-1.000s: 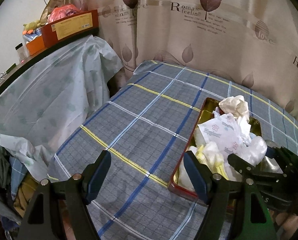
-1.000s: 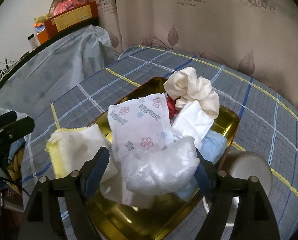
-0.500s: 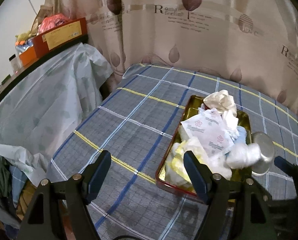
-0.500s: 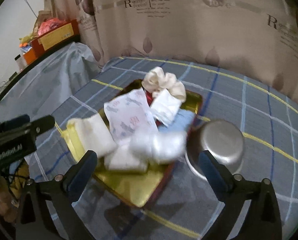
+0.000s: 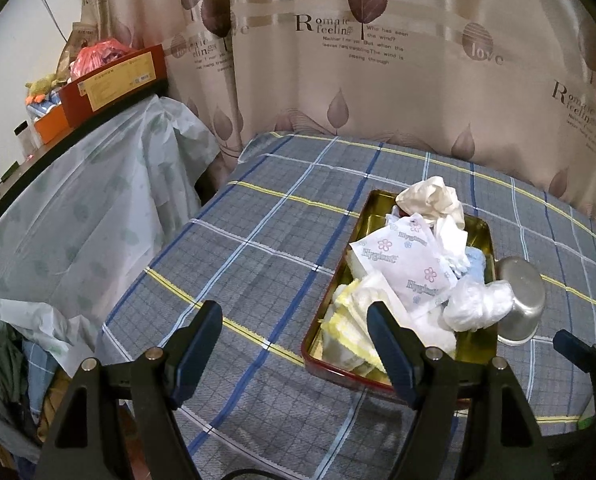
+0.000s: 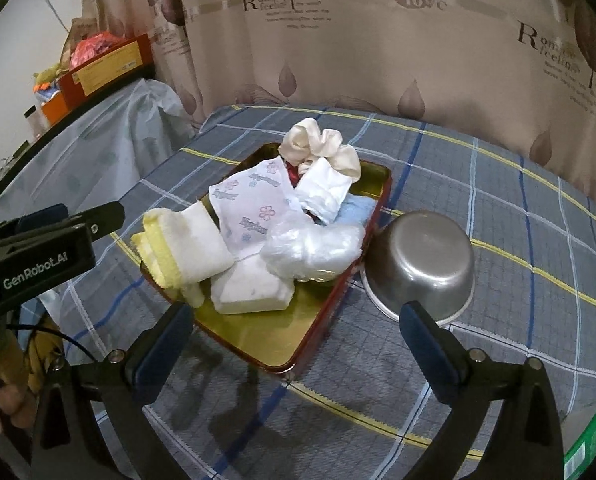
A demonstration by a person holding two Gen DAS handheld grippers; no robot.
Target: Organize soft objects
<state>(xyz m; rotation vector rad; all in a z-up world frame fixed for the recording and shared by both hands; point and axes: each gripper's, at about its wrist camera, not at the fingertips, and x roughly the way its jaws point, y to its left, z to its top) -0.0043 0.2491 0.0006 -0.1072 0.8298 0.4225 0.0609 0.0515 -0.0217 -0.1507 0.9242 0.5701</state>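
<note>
Take the gold tray point(image 6: 258, 332) with the red rim as your landmark; it sits on the plaid tablecloth point(image 5: 258, 248).

Left of the tray, your left gripper point(image 5: 294, 344) hangs over bare cloth with its 2 jaws apart and nothing between them; the right-hand finger point(image 5: 389, 344) overlaps the tray's near left corner in the left wrist view. In the right wrist view the same gripper shows at the left edge, off the tray's left side.

Inside the tray, from left to right: a folded yellow-and-white towel point(image 6: 186, 240) at the left edge, a white folded pad point(image 6: 254, 292) just right of it toward the near side, a flower-printed tissue pack point(image 6: 254, 200) leaning across the middle, a crumpled clear plastic bag point(image 6: 313, 248) resting on the tray's right rim, and a light blue cloth point(image 6: 353, 208) under the pile near that rim. At the tray's far end lies a cream scrunchie point(image 6: 321, 148), with a white plastic-wrapped item point(image 6: 321, 192) just in front of it.

Right of the tray, touching its rim, an overturned steel bowl point(image 6: 421, 264) sits on the cloth.

Your right gripper point(image 6: 294, 332) is over the tray's near end; its jaws have just been opening and now stand wide with nothing gripped.
</note>
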